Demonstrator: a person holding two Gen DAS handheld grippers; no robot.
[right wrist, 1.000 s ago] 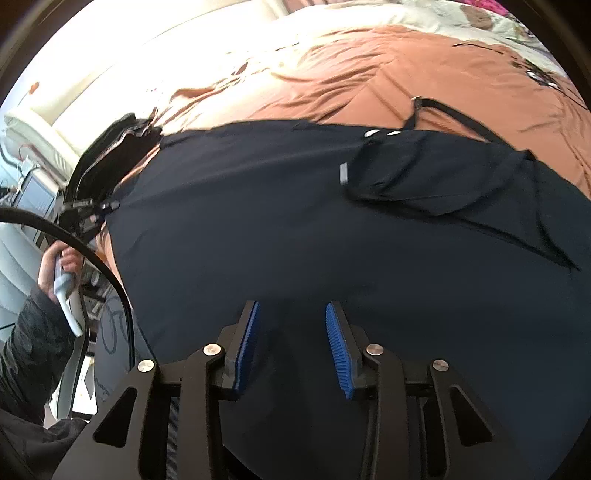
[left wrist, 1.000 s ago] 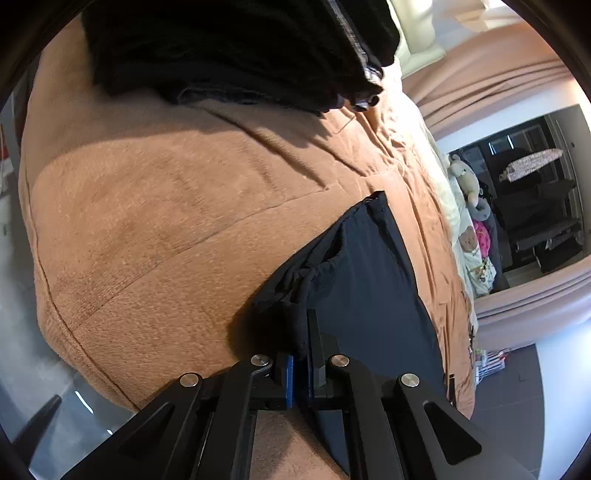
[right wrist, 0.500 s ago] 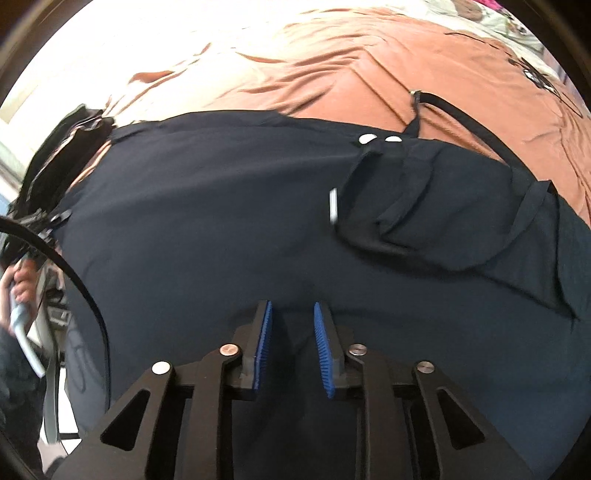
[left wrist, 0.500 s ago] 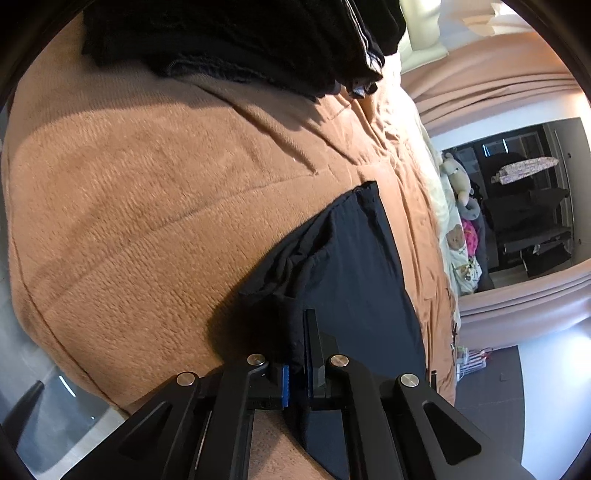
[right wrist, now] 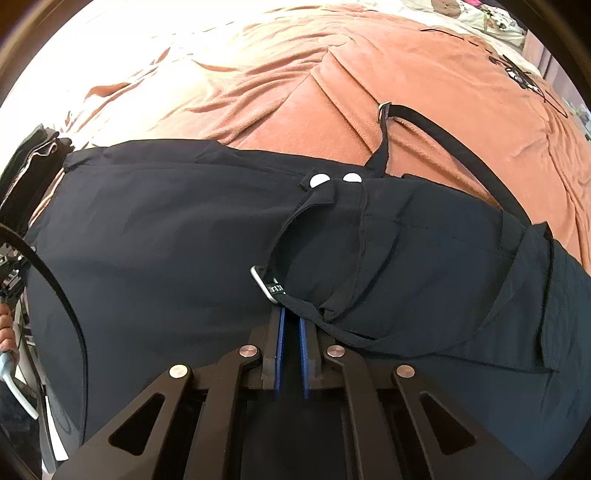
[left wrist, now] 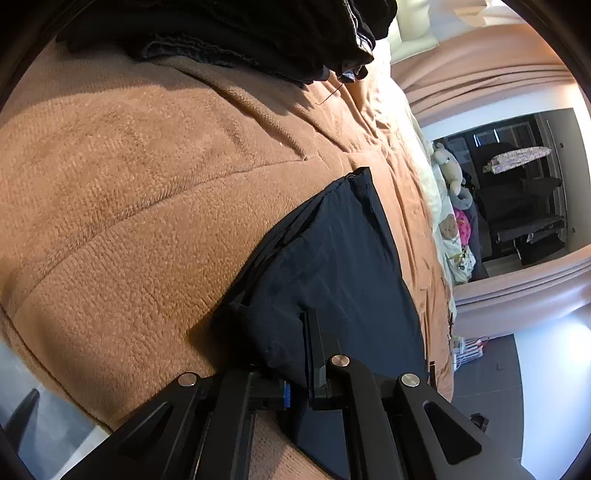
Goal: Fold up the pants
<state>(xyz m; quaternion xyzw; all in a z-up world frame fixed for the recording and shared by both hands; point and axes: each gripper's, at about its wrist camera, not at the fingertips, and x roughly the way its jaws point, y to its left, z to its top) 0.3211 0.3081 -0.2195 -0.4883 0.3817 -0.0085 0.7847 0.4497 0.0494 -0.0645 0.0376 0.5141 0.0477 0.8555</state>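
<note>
Lying spread across a brown fleece blanket (right wrist: 424,85) on a bed, dark navy pants (right wrist: 166,236), smooth over most of their width, waistband area with two white snap buttons (right wrist: 319,180) turned up toward the far edge, black belt strap (right wrist: 443,133) with a metal buckle trailing off onto the blanket beyond. Right gripper (right wrist: 290,325) tilted steeply down at the near side of the pants, blue pads (right wrist: 280,343) just drawn together after closing over the last moment, tips pinching a fold of the loose pocket or waistband fabric beside a small silver tag (right wrist: 262,282); narrow slit between the pads further back, cloth caught at the front. Seen from the left wrist, left gripper (left wrist: 295,332) clamped tight on a bunched corner of the pants (left wrist: 332,258), fabric wrapped over the left finger and hiding most of it, right finger's black edge lying on top of the cloth, a sliver of blue pad showing near the base. Same corner lifted slightly off the blanket (left wrist: 129,221), throwing a dark shadow underneath. Pile of dark folded clothes (left wrist: 240,33) resting further up the bed, well apart from the pants. Stuffed toys (left wrist: 448,170) lined along the bed's far side, near a curtain (left wrist: 480,81). Part of a hand (right wrist: 7,328) on a pale handle visible at the left edge of the right wrist view
</note>
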